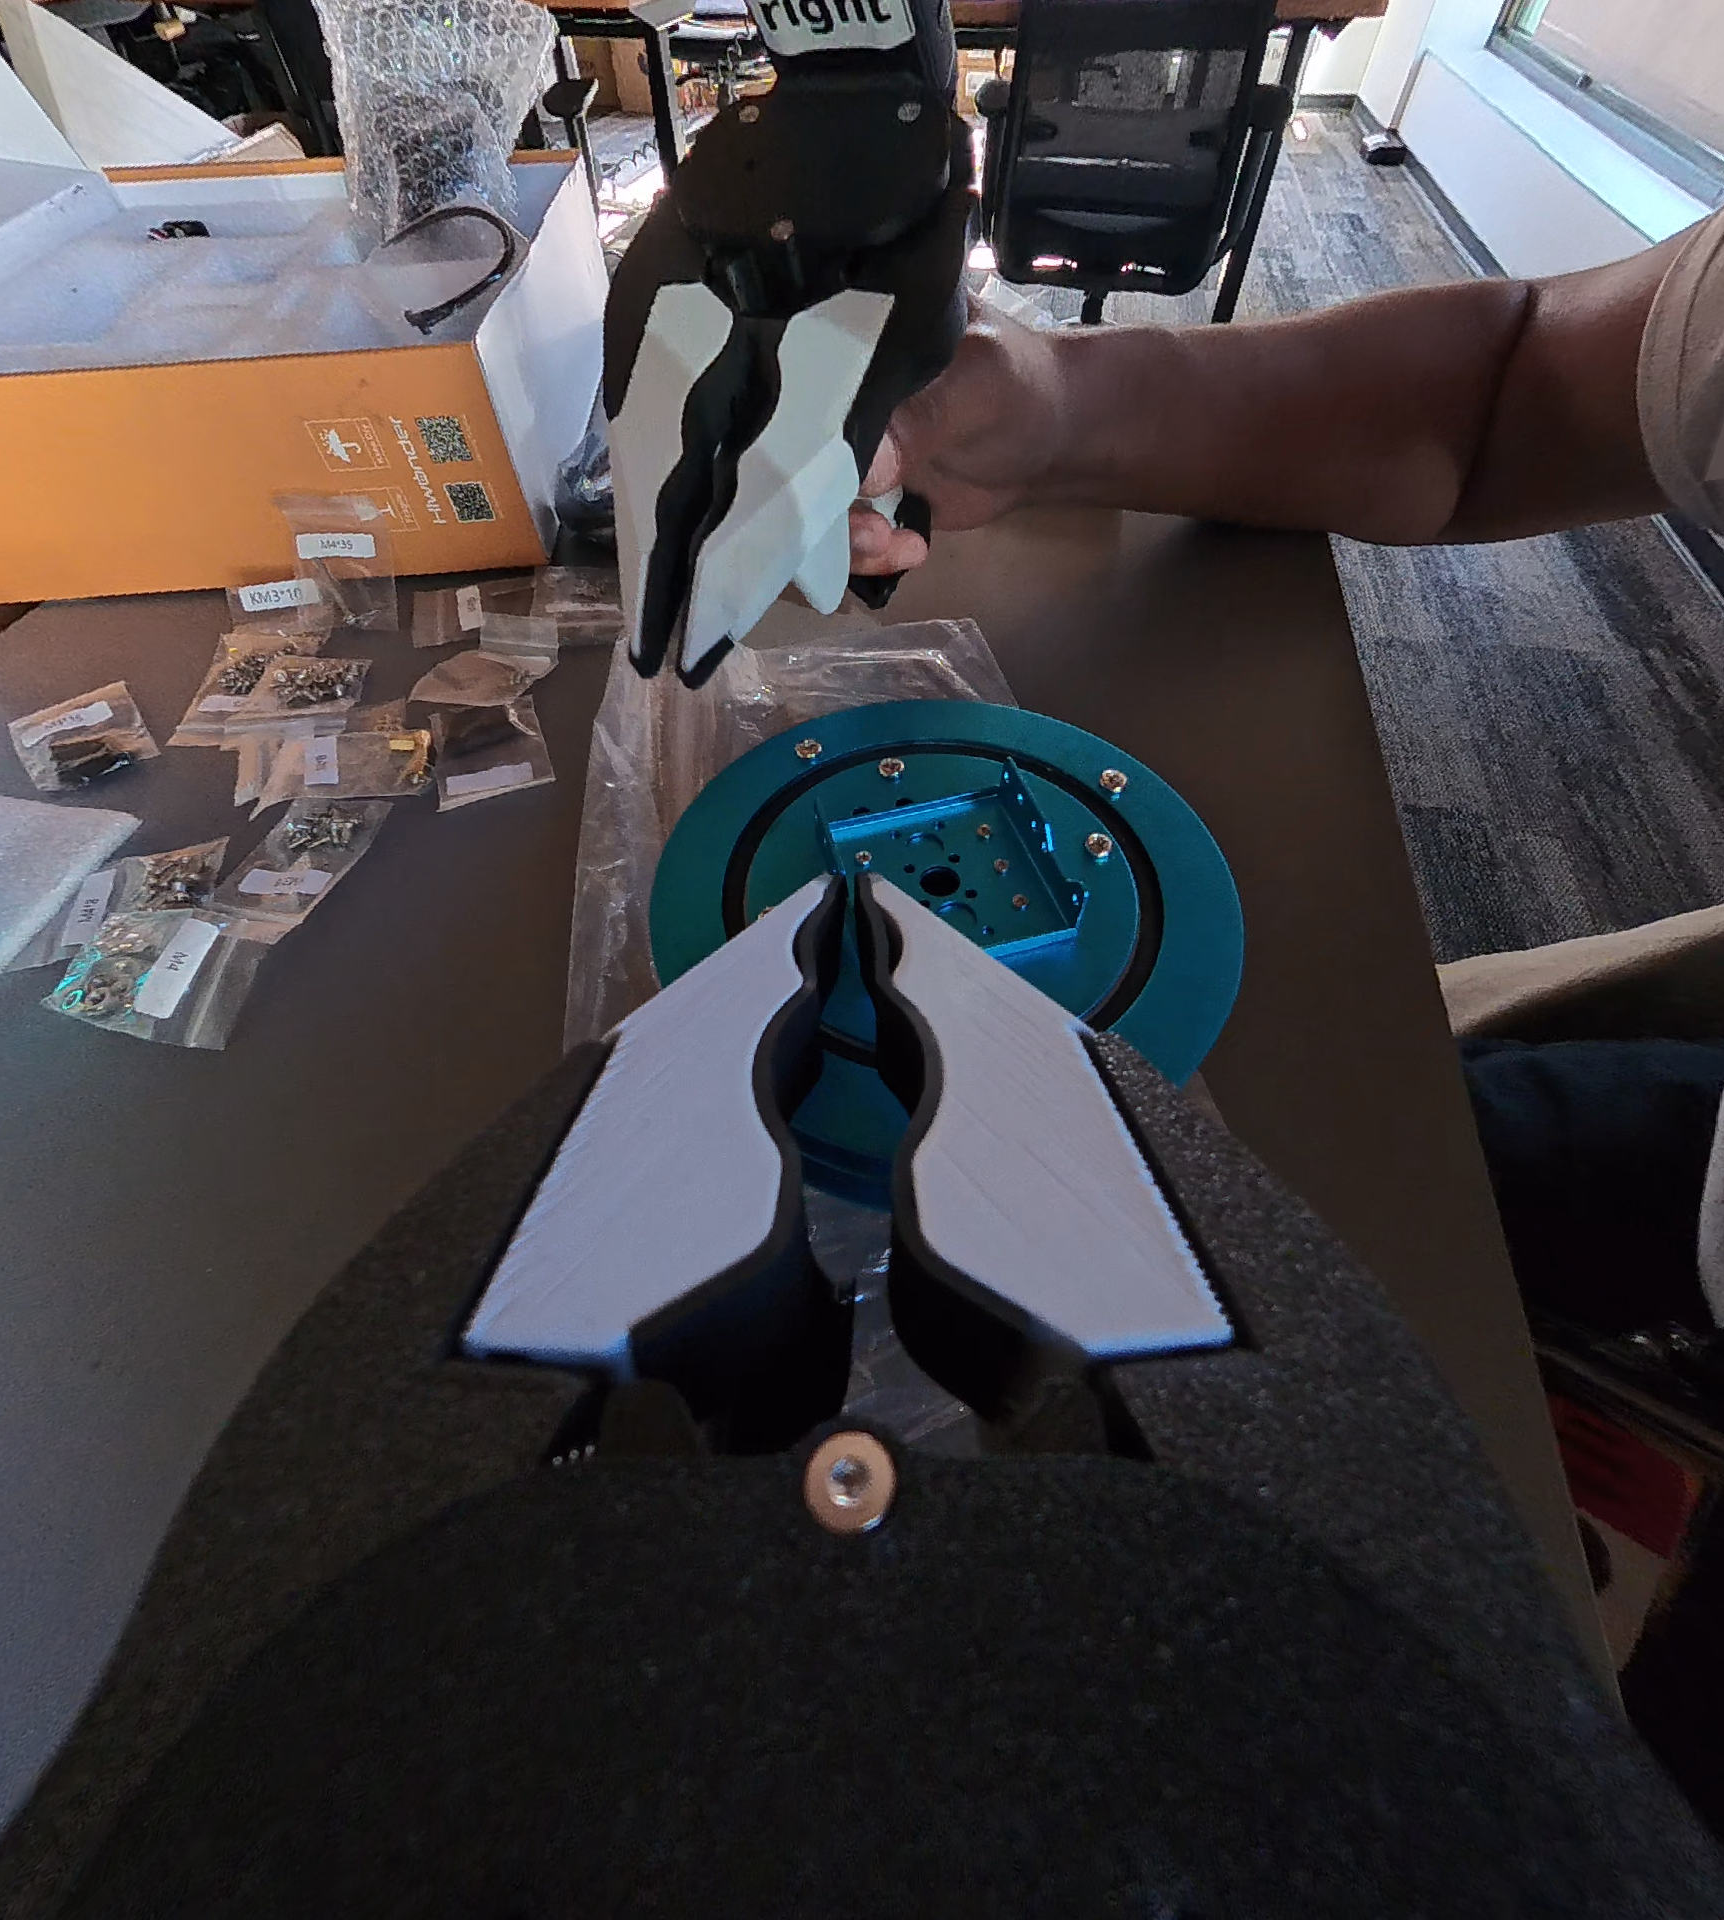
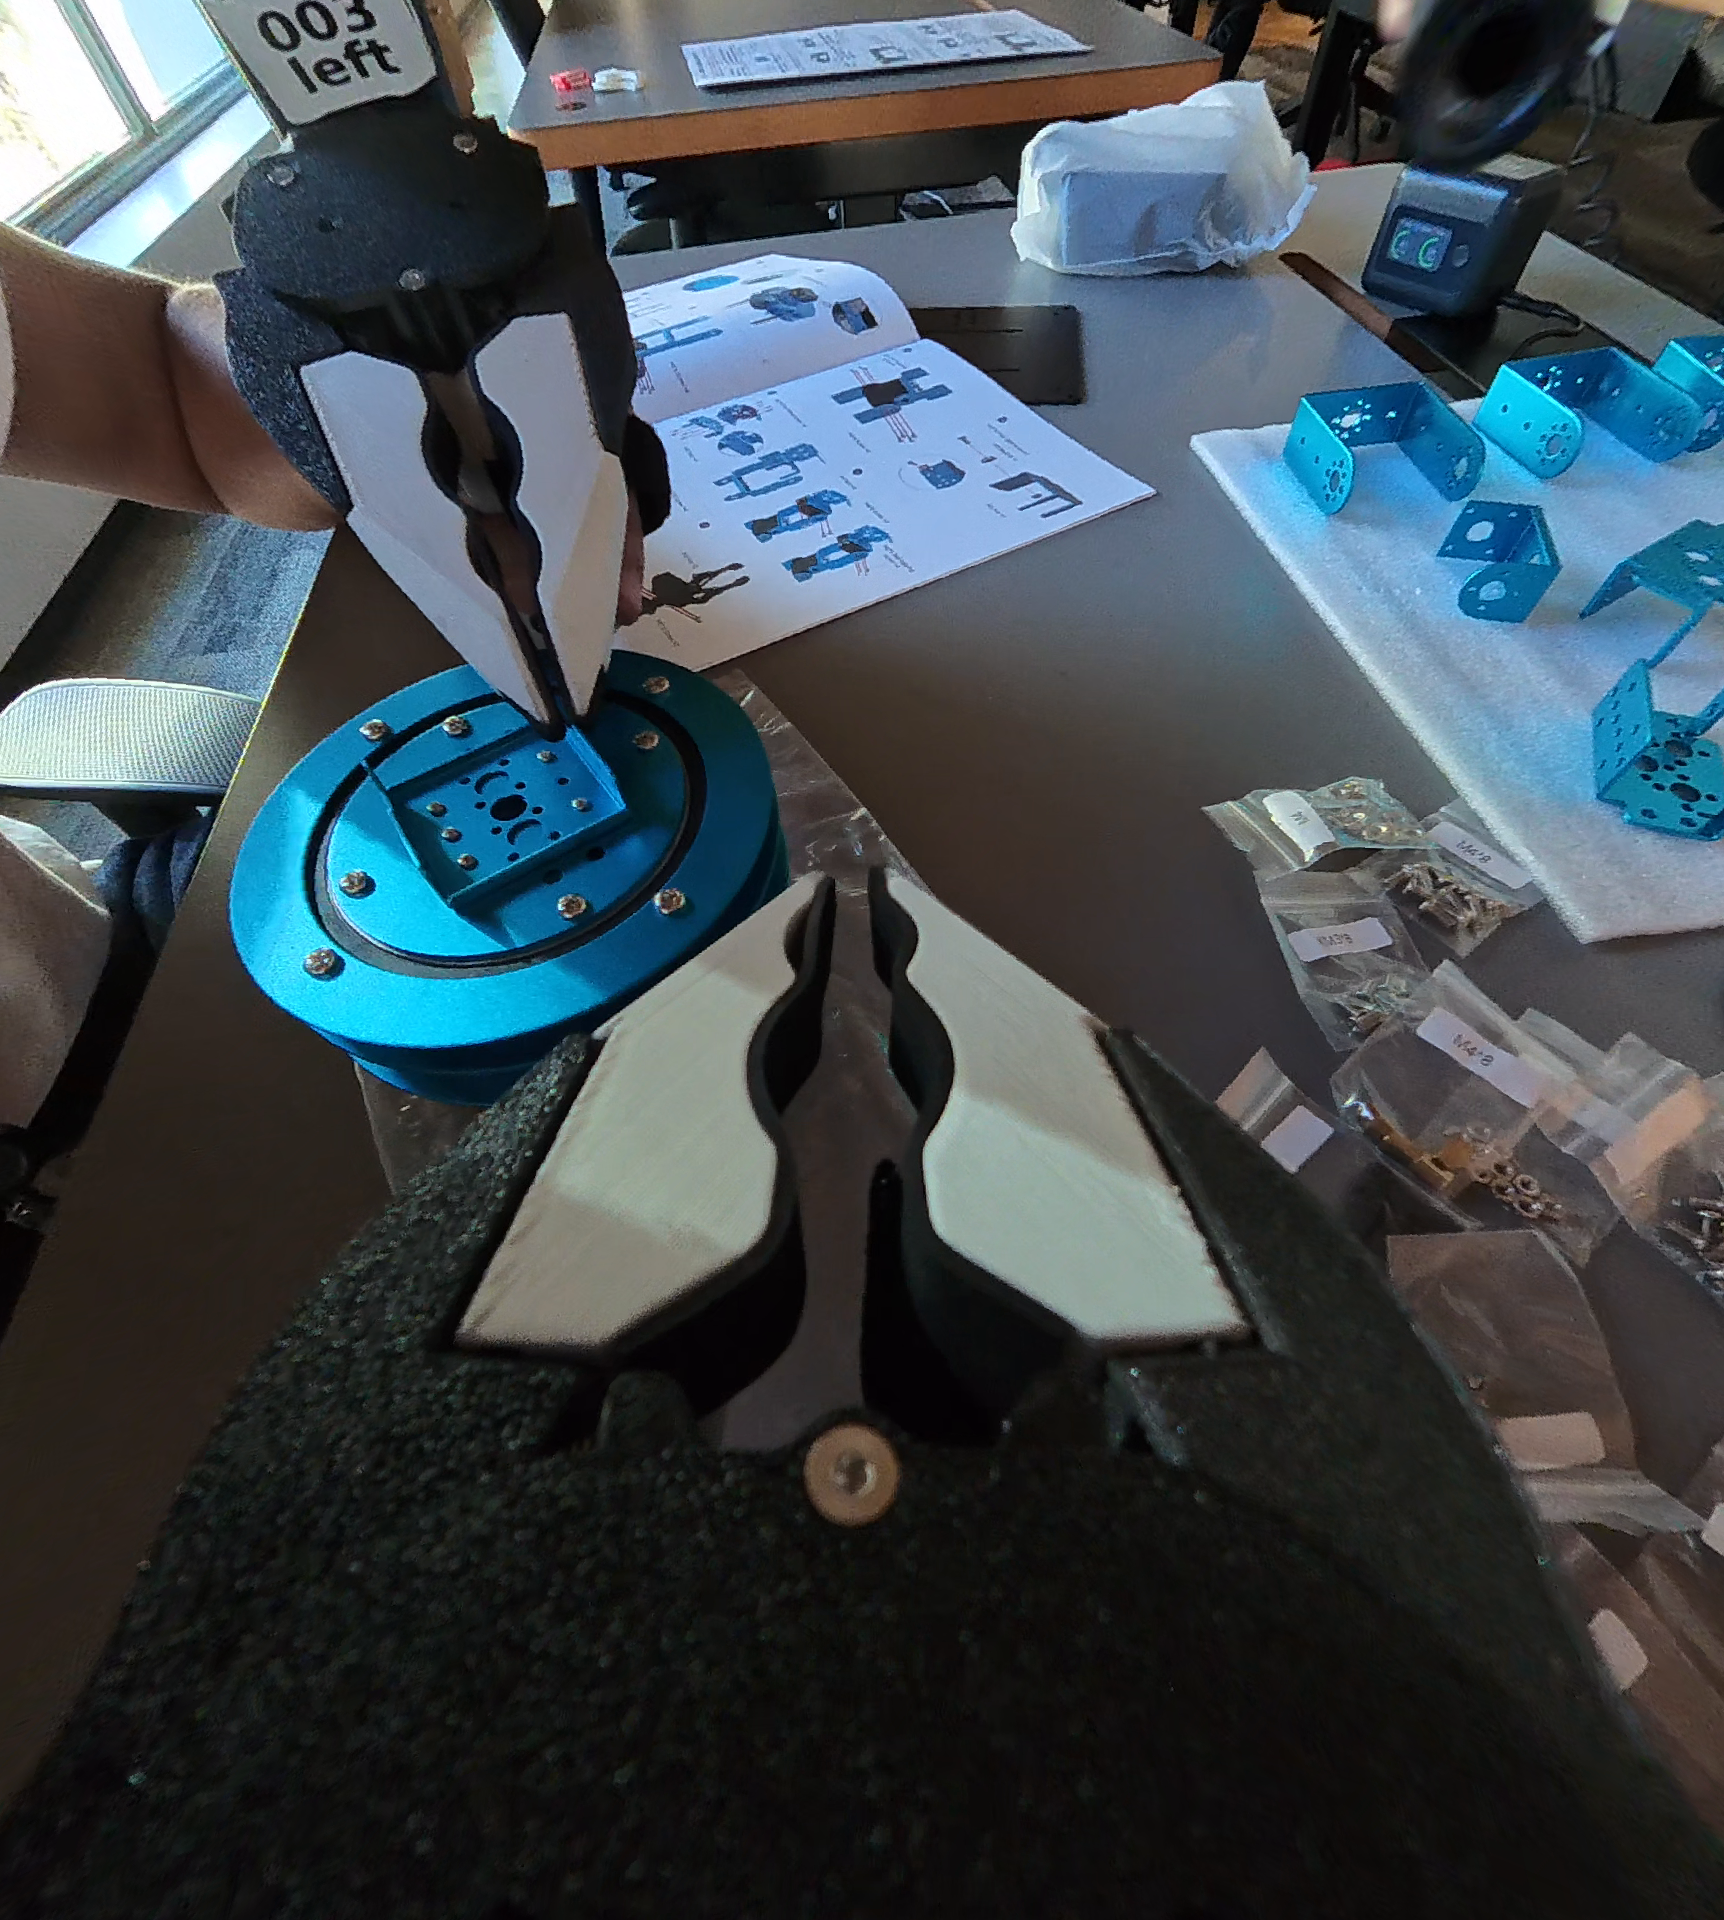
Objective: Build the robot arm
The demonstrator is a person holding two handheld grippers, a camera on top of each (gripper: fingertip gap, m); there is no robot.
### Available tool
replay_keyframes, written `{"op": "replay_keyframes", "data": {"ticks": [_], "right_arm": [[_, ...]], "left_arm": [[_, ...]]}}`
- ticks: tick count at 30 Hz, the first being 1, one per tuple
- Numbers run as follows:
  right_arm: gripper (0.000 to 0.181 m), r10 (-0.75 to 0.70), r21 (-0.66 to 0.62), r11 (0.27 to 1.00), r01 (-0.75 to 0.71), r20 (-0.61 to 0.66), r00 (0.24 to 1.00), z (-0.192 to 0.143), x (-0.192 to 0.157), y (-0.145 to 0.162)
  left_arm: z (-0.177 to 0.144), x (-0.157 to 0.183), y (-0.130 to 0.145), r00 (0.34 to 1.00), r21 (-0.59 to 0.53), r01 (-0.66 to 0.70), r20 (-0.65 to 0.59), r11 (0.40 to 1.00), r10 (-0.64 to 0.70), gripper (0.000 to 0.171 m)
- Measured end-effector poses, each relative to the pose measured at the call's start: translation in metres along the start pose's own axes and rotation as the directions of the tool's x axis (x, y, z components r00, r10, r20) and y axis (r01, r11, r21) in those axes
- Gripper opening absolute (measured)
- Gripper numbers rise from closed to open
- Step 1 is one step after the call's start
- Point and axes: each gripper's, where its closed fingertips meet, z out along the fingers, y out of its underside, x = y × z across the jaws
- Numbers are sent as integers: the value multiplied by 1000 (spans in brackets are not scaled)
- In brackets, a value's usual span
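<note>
A round blue metal base (image 1: 1180, 935) (image 2: 338, 997) sits on a clear plastic bag (image 1: 629, 831) on the dark table. A blue U bracket (image 1: 951, 862) (image 2: 515, 810) is screwed to its inner disc. My left gripper (image 1: 850, 883) (image 2: 557, 722) points down at the bracket, its tips shut on the top edge of one bracket wall. My right gripper (image 2: 850, 883) (image 1: 676, 665) hovers beside the base above the bag, nearly shut and holding nothing.
Several small bags of screws (image 1: 297, 831) (image 2: 1460, 1039) lie beside the base. An orange box (image 1: 162, 468) stands behind them. An open manual (image 2: 837, 488), a white foam sheet (image 2: 1377, 675) with loose blue brackets (image 2: 1388, 436) and a small screen device (image 2: 1450, 244) are on the table. Tip to tip, the grippers are about 8 centimetres apart.
</note>
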Motion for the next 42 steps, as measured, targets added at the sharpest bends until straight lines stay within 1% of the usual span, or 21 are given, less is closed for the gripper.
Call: {"op": "replay_keyframes", "data": {"ticks": [9,19,22,26,29,34,42], "right_arm": [[5,6,27,1000,-5,-14,1000,-7,4,-8],[5,5,-18,1000,-5,4,1000,0,-2,1],[5,10,-12,1000,-10,18,1000,0,-5,-1],[5,12,-9,1000,-12,25,1000,0,-7,-2],[5,11,-10,1000,-11,28,1000,1,-8,-2],[5,10,-12,1000,-10,18,1000,0,-6,-1],[5,11,-3,1000,-11,-5,1000,-4,1,-3]], "left_arm": [[0,0,0,999,-4,-27,25,1000,27,1],[-1,0,0,1000,-8,-16,23,1000,17,1],[-1,-2,-1,999,-4,-1,33,1000,1,7],[-3,-4,-1,999,-3,-1,46,1000,1,9],[-7,-8,-7,998,19,-8,65,1000,6,8],[-16,-17,-16,996,64,31,77,997,-36,8],[-11,-26,-6,992,31,64,105,997,-67,8]]}}
